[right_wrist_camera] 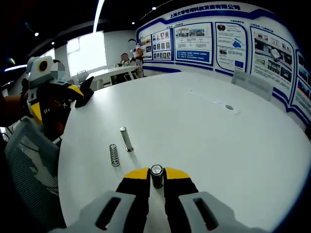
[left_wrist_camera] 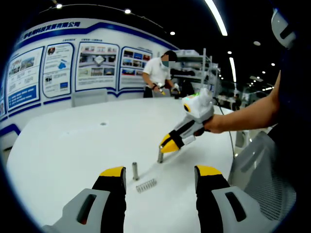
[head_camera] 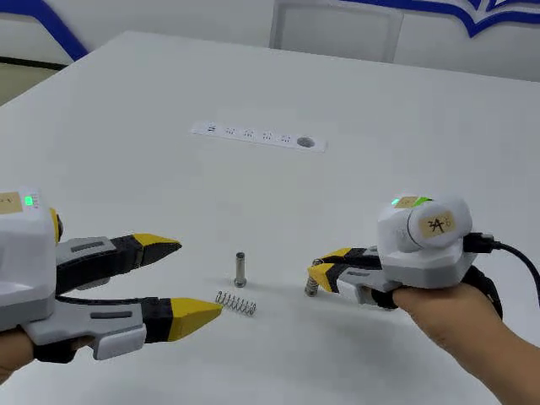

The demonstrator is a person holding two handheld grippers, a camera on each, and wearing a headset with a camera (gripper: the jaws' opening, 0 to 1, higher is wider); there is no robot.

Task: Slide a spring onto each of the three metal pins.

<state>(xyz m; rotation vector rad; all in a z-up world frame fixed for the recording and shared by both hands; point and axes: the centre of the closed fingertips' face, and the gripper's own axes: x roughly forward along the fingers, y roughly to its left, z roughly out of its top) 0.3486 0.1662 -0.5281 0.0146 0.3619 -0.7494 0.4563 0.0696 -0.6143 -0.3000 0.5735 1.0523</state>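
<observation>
A bare metal pin [head_camera: 240, 269] [left_wrist_camera: 135, 171] [right_wrist_camera: 126, 139] stands upright on the white table [head_camera: 278, 194]. Beside it a loose spring [head_camera: 235, 303] [left_wrist_camera: 146, 185] [right_wrist_camera: 113, 155] lies flat. My left gripper [head_camera: 190, 278] [left_wrist_camera: 161, 171] is open just left of the spring, with nothing between its jaws. My right gripper [head_camera: 325, 272] [right_wrist_camera: 156, 177] is shut on a second upright pin [head_camera: 311, 287] [left_wrist_camera: 160, 156] [right_wrist_camera: 156, 170], whose lower part looks ribbed like a spring coil. That gripper also enters the left gripper view [left_wrist_camera: 167, 144] from the right.
A white power strip [head_camera: 257, 136] is set into the table farther back. A chair [head_camera: 336, 29] stands at the far edge. A person [left_wrist_camera: 158, 73] stands in the background by another table. A mesh chair back [right_wrist_camera: 29, 160] is close on the left.
</observation>
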